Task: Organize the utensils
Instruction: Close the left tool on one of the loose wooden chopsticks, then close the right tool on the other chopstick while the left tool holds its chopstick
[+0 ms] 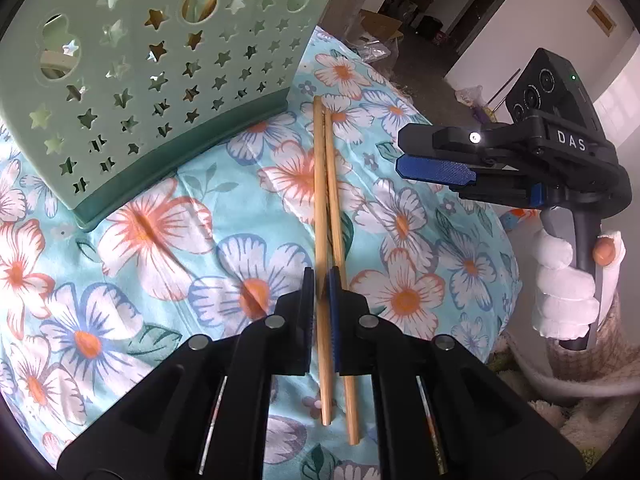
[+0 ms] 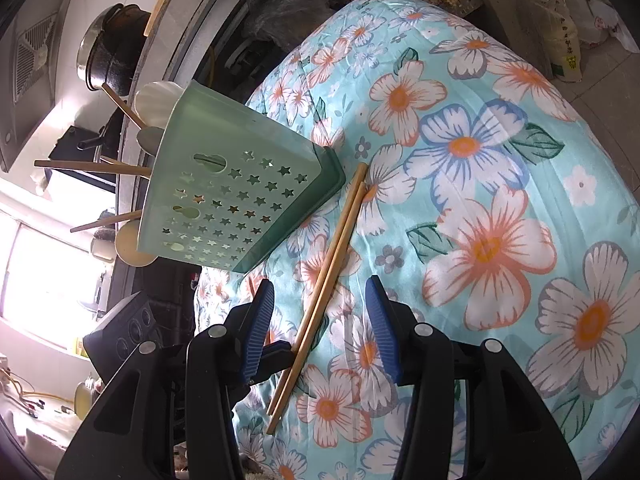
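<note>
Two wooden chopsticks (image 1: 326, 216) lie close together on the floral cloth; they also show in the right wrist view (image 2: 332, 256). My left gripper (image 1: 323, 280) is shut on the chopsticks near their lower third. A green utensil holder (image 1: 160, 76) with star holes stands to the upper left; in the right wrist view the holder (image 2: 236, 196) holds spoons (image 2: 154, 100) and more chopsticks (image 2: 92, 166). My right gripper (image 2: 320, 308) is open and empty above the cloth. It shows at the right of the left wrist view (image 1: 436, 156).
The floral cloth (image 2: 500, 200) covers a rounded table. A black pot (image 2: 108, 52) and a stove area sit beyond the holder. Bags (image 2: 560, 20) lie on the floor past the table's far edge.
</note>
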{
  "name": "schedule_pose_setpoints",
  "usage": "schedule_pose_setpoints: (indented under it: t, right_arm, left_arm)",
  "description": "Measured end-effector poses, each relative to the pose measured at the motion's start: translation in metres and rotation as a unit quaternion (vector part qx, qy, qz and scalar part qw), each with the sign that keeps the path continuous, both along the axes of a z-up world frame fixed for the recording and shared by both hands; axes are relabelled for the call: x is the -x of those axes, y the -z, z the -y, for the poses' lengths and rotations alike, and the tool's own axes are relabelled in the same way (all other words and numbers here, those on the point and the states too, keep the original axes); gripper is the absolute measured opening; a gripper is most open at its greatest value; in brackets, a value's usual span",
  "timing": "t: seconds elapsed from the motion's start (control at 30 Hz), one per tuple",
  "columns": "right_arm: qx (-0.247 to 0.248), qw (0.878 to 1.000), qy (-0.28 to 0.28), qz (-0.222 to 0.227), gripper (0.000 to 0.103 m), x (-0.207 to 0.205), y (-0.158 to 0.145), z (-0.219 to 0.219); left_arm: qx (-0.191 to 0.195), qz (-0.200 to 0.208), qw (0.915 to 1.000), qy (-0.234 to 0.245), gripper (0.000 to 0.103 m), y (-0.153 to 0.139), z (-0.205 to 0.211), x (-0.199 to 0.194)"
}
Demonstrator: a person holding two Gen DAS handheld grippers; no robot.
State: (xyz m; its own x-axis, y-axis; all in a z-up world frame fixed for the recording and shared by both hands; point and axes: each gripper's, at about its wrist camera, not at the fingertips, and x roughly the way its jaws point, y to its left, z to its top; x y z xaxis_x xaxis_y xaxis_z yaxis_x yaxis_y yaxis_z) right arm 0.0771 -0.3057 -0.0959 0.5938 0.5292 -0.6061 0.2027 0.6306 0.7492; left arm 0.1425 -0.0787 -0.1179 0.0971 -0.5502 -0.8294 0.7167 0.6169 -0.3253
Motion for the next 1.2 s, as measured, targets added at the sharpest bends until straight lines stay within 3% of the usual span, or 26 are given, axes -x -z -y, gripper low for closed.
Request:
schedule_pose_setpoints:
  t: [0.27, 0.6, 0.93, 1.07, 1.2]
  right_arm:
    - [-0.003, 1.000, -0.003, -0.001, 0.047, -0.001, 0.001, -0.003]
    - [-0.001, 1.000, -0.014, -0.020, 0.047, -0.011, 0.011, -0.018]
    - [0.036, 0.998, -0.011, -0.057, 0.032, -0.031, 0.023, -0.034]
    - [0.057, 0.996, -0.004, -0.061, 0.019, -0.037, 0.025, -0.038]
    - [0.058, 0.997, -0.002, -0.060, 0.015, -0.038, 0.027, -0.037]
  left_arm:
    - [-0.022, 0.020, 0.9995, 0.010, 0.007, 0.004, 0.011, 0.004]
    - [-0.008, 0.023, 0.9995, -0.018, 0.006, 0.004, 0.006, -0.003]
    - [-0.013, 0.026, 0.9991, -0.030, 0.006, 0.001, -0.011, -0.005]
    - [-0.013, 0.025, 0.9992, -0.030, 0.006, 0.001, -0.015, -0.005]
    - [-0.013, 0.024, 0.9992, -0.030, 0.006, 0.001, -0.015, -0.005]
